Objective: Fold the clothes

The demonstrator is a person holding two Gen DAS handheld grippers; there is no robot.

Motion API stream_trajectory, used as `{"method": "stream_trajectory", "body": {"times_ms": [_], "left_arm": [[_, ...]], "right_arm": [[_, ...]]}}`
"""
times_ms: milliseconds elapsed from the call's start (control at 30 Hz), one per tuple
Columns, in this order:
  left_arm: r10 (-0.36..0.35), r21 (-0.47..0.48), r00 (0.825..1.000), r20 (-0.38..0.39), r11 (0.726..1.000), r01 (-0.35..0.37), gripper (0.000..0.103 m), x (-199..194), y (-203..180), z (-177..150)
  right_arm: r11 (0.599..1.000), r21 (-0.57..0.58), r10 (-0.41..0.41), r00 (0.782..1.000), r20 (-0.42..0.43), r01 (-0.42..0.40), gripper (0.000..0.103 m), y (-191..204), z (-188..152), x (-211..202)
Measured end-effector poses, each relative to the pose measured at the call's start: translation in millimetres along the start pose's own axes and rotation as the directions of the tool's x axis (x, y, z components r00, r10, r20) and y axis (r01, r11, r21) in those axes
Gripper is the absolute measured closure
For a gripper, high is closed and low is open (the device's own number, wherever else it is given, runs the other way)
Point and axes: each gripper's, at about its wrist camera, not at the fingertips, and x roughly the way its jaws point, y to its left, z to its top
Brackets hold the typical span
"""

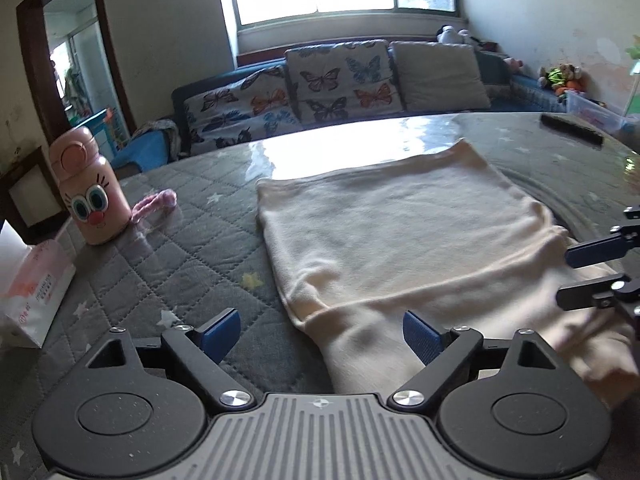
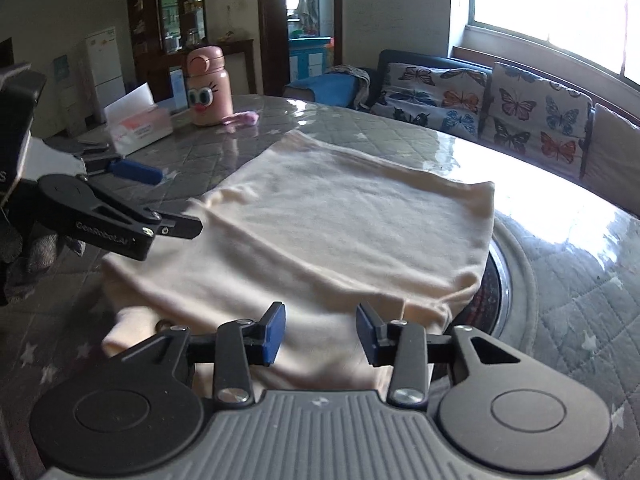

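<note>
Where the cloth (image 2: pixel 320 216) runs under my wrists its near edge is hidden, both my left gripper (image 1: pixel 322 334) and right gripper (image 2: pixel 321 332) gaping empty, bottle (image 1: pixel 90 188) and tissue box (image 1: pixel 30 292) well aside.

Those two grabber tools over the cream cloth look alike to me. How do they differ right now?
The left gripper has its jaws spread wide; the right gripper has them much narrower. The left one straddles the cream garment at its left edge, one finger over the quilted table cover; the right one sits fully over the cloth. Shared: blue pads, black frames, both open, neither pinching the fabric.
</note>
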Motion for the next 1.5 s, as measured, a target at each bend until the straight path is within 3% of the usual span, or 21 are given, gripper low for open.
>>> {"method": "stream_trajectory", "body": {"times_ms": [267,500,667,767,900,1033,1233,1300,1500], "left_arm": [[0.008,0.075,1.000,-0.015,0.997,-0.006,0.012,-13,-15,-25],[0.040,0.123,0.999,0.030,0.991,-0.043,0.012,-31,-18,-30],[-0.007,0.229,0.996,0.084,0.973,-0.012,0.013,-59,-26,-41],[-0.058,0.320,0.993,0.105,0.947,0.021,0.017,-69,-39,-51],[-0.115,0.435,0.987,0.116,0.899,0.053,0.030,-72,-58,-66],[-0.165,0.446,0.981,0.098,0.889,0.105,0.050,-65,-69,-68],[-0.209,0.430,0.970,0.120,0.892,0.139,0.086,-62,-72,-61],[-0.215,0.410,0.968,0.129,0.900,0.146,0.092,-62,-68,-55],[-0.223,0.297,0.965,0.140,0.939,0.174,0.099,-58,-53,-31]], "right_arm": [[1.000,-0.005,-0.027,1.000,-0.016,0.027,0.064,0,-21,-14],[0.999,-0.008,-0.042,0.999,-0.006,0.042,0.064,3,-22,-20],[0.999,-0.005,-0.038,0.999,0.010,0.038,0.061,0,-20,-33],[0.999,-0.016,-0.034,0.999,0.006,0.034,0.052,-1,-22,-40],[0.998,-0.051,-0.033,0.999,-0.006,0.032,0.050,1,-27,-48],[0.996,-0.086,-0.029,0.999,-0.014,0.027,0.043,4,-33,-57],[0.987,-0.163,-0.008,1.000,-0.016,0.005,0.038,13,-39,-66],[0.982,-0.189,0.001,1.000,-0.018,-0.005,0.035,16,-40,-67],[0.964,-0.266,0.012,1.000,0.001,-0.011,0.028,27,-42,-60]]}}
